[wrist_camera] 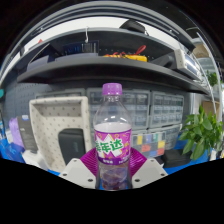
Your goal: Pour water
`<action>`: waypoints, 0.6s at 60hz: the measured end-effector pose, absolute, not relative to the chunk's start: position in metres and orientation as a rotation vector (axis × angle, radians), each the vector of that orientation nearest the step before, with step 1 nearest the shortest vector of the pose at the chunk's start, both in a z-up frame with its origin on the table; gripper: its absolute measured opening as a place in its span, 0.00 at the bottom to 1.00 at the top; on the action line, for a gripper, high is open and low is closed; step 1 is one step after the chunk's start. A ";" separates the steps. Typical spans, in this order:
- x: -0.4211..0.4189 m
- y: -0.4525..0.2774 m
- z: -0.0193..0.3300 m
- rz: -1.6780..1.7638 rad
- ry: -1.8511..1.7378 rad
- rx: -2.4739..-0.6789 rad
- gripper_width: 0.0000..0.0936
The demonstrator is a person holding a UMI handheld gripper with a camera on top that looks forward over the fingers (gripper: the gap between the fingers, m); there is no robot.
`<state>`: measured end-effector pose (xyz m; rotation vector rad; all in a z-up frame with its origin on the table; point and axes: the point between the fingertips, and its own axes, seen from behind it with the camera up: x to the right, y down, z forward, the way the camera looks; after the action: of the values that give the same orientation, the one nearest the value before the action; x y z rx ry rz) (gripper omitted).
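A clear plastic bottle (112, 135) with a purple cap and a pink-purple label stands upright between my fingers, held up in the air. My gripper (112, 172) is shut on the bottle, with the magenta pads (89, 167) pressing its lower body from both sides. The bottle's base is hidden below the fingers. No cup or other vessel shows.
Behind the bottle are a grey shelf (100, 68) with items on it, a rack of small drawers (150, 108), a beige chair back (58, 125) to the left, and a green plant (202, 133) to the right.
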<state>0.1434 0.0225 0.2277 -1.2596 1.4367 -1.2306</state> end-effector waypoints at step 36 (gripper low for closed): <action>0.142 -0.051 0.100 -1.210 1.465 -1.236 0.39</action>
<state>0.1421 -0.0508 0.1001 -1.2360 1.4647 -1.2098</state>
